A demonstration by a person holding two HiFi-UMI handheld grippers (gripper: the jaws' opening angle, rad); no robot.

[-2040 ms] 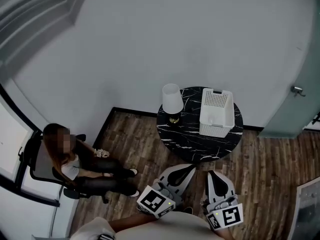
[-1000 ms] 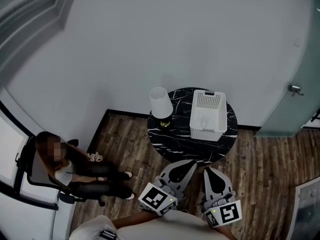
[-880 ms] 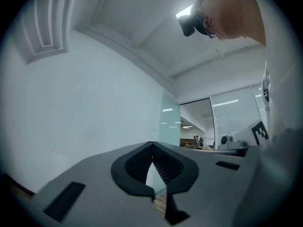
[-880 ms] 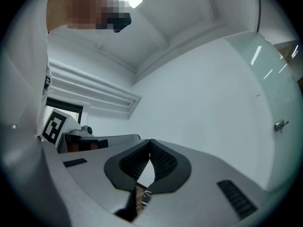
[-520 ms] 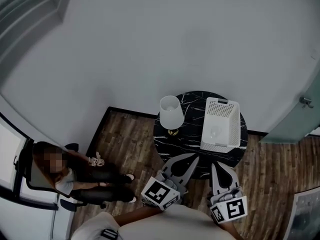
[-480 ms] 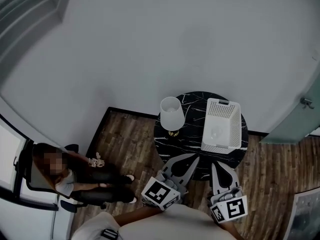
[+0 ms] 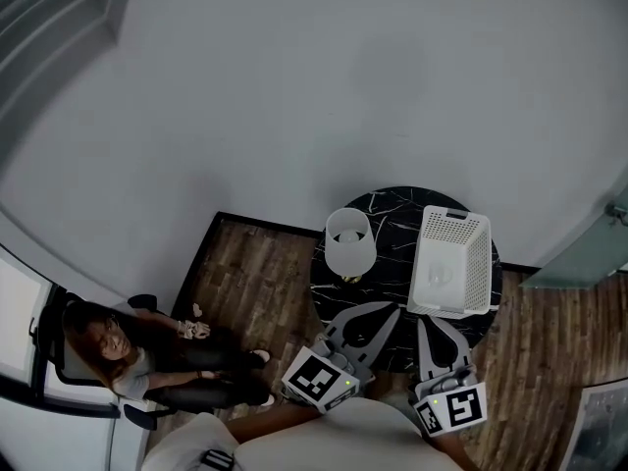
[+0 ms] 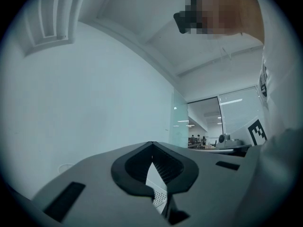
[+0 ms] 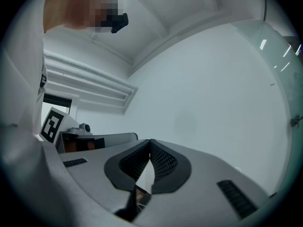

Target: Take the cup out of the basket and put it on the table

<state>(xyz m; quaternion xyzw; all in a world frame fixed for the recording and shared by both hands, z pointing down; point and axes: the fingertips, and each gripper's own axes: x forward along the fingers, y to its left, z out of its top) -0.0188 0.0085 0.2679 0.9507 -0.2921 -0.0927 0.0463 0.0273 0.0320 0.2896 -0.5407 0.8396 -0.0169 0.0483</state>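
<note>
A white perforated basket (image 7: 473, 263) stands on the right side of a round black marble table (image 7: 388, 263). Inside it lies a pale, see-through cup (image 7: 439, 274). Both grippers are held low at the table's near edge, pointing toward it. The left gripper (image 7: 391, 310) has its jaws closed tip to tip with nothing between them, as the left gripper view (image 8: 151, 144) also shows. The right gripper (image 7: 429, 321) sits just short of the basket, its jaws likewise meeting and empty (image 9: 150, 140). A sliver of the basket (image 8: 159, 196) shows below the left jaws.
A table lamp with a white shade (image 7: 348, 241) stands on the table's left side. A person sits on a chair (image 7: 128, 356) at lower left on the wood floor. A grey wall runs behind the table; a glass door (image 7: 589, 248) is at right.
The table with basket and lamp has shifted right and down in the head view, closer to the grippers. Both grippers stay shut and keep their pose.
</note>
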